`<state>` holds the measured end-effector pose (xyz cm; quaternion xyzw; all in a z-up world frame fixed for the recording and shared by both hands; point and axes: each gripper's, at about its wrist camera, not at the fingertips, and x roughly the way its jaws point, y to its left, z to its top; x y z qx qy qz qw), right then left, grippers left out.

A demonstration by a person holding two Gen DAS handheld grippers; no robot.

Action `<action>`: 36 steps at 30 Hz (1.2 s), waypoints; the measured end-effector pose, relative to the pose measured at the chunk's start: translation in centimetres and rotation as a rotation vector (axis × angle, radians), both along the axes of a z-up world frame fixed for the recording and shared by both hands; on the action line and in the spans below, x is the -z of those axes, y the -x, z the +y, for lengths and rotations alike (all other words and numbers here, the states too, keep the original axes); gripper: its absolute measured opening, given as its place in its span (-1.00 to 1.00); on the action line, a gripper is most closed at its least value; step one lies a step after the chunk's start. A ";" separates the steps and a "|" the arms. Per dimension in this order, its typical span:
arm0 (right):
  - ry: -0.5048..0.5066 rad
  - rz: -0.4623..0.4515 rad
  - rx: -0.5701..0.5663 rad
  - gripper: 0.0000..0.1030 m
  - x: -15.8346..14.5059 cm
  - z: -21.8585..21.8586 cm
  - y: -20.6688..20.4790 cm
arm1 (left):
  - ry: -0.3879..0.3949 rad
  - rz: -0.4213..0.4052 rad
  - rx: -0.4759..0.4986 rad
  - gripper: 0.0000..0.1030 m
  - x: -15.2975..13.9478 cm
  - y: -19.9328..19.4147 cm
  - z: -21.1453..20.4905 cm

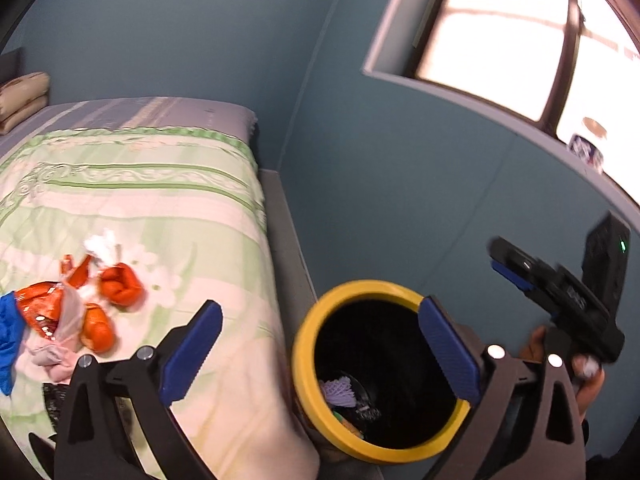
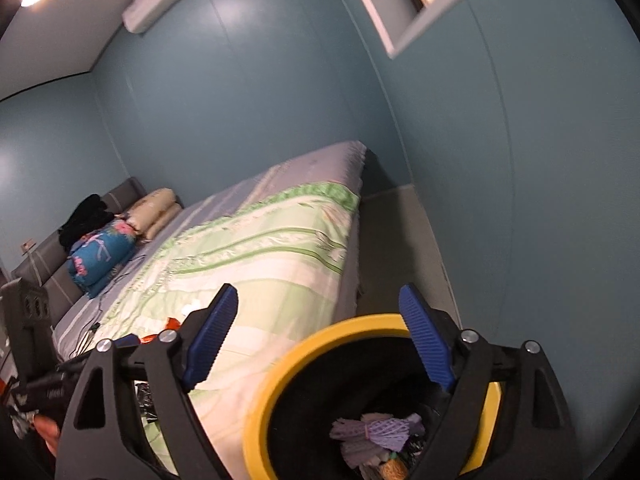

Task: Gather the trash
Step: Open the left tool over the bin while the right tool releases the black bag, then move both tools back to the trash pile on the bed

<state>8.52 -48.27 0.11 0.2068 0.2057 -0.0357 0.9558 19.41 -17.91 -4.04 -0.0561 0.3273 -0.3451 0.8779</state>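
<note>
A black bin with a yellow rim (image 1: 305, 364) stands on the floor beside the bed. In it lies a purple foam net (image 1: 341, 390) on other scraps. My left gripper (image 1: 320, 306) is open and holds nothing; one finger hangs over the quilt, the other over the bin's mouth. My right gripper (image 2: 318, 292) is open and holds nothing, its right finger above the bin's rim (image 2: 264, 396) and the purple net (image 2: 376, 428). On the quilt lie orange peels (image 1: 120, 286), an orange wrapper (image 1: 40, 308) and a crumpled white tissue (image 1: 102, 248).
The bed with a green and white quilt (image 1: 160, 208) fills the left side. A narrow strip of floor (image 2: 396, 240) runs between it and the blue wall. A hand (image 1: 588, 376) holds the right gripper (image 1: 506, 264) beyond the bin. Pillows (image 2: 154, 208) and bundled cloth (image 2: 100, 252) sit at the headboard.
</note>
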 end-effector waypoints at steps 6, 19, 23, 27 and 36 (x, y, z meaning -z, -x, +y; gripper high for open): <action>0.033 -0.090 -0.081 0.72 -1.4 2.3 0.1 | 0.012 -0.047 -0.094 0.84 -1.9 -0.8 4.1; 0.080 -0.185 -0.262 0.83 -3.2 8.7 -0.6 | -0.012 -0.141 -0.281 0.84 -4.3 -1.9 14.2; 0.108 -0.182 -0.342 0.83 -3.0 11.7 -1.3 | 0.002 -0.138 -0.356 0.84 -3.7 -2.1 17.5; 0.140 -0.173 -0.412 0.83 -2.5 14.7 -2.1 | -0.002 -0.131 -0.426 0.84 -2.7 -2.4 20.3; 0.239 -0.103 -0.584 0.83 0.3 22.6 -3.9 | -0.018 -0.085 -0.545 0.84 0.7 -3.5 25.9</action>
